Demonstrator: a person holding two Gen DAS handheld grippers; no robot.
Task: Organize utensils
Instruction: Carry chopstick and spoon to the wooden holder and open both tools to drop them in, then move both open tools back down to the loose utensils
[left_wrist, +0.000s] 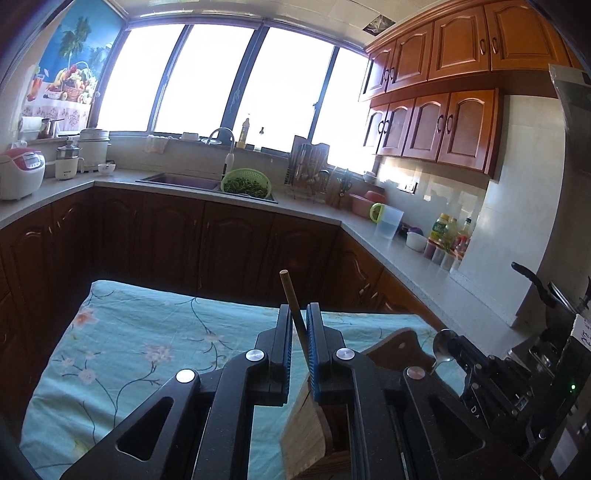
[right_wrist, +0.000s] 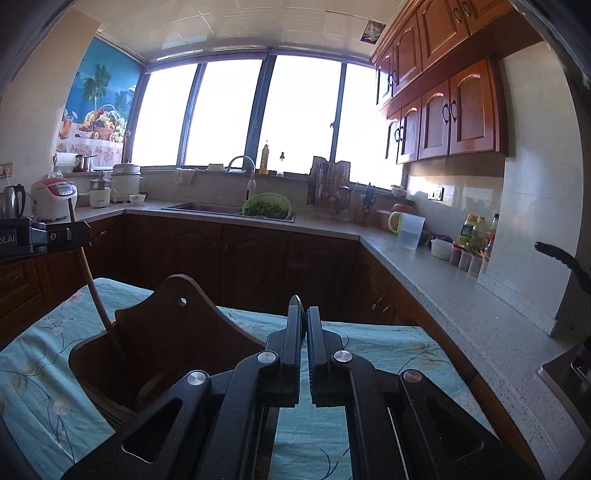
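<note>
Teal tablecloth (left_wrist: 147, 332) (pale floral pattern)

Pale grey speckled stone worktop (right_wrist: 424, 266) wrapping dark wooden base cabinets (right_wrist: 255, 254), with green plastic colander of greens (right_wrist: 266, 206) at the steel sink (right_wrist: 207, 207), white rice cooker (left_wrist: 20, 173) far left, clear plastic jug (right_wrist: 410, 230) right.

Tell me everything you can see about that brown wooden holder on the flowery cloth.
The wooden holder is a dark brown open box with a tall, curved back panel pierced by a small hanging hole. It stands upright on the blue floral tablecloth. A thin wooden stick, gripped by the left claw, reaches down into its opening. The left view shows a paler, striped outer side. What lies at the bottom is hidden.
</note>
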